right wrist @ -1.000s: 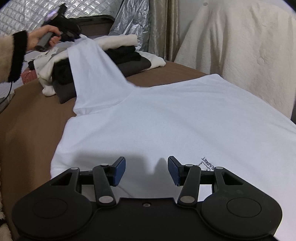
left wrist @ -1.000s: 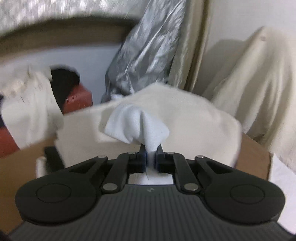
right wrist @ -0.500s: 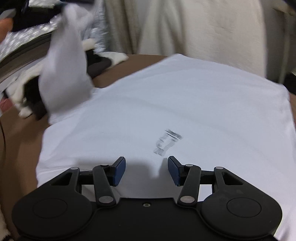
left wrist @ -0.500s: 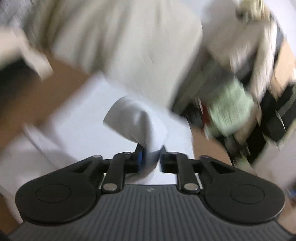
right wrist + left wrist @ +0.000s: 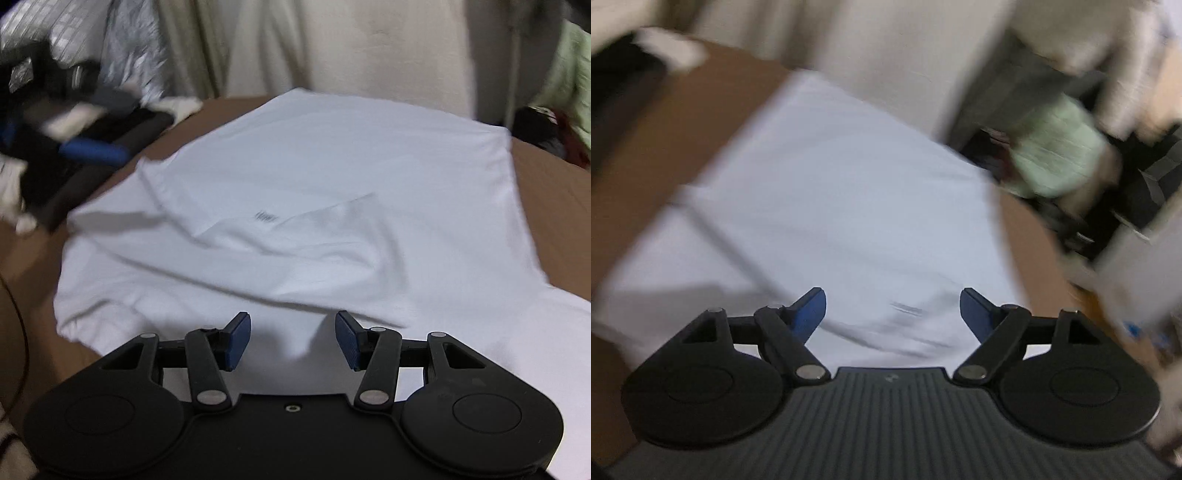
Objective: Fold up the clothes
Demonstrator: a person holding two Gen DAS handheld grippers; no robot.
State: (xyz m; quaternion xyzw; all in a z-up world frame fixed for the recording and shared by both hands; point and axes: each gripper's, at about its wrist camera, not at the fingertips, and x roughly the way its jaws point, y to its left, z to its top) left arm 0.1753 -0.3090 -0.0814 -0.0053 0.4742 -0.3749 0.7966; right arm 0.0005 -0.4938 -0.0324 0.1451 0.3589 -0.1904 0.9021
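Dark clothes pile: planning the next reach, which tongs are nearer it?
Left. Left tongs hover beside the pile; right tongs sit at the white shirt's near edge, farther off.

Shirt [image 5: 332, 166] on table [image 5: 554, 206], clothes pile [image 5: 74, 147] left.

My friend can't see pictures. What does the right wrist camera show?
A white T-shirt lies spread on a brown surface, one sleeve folded over its middle. The open, empty right gripper hovers at its near edge. A blurry pile of dark and white clothes sits far left.
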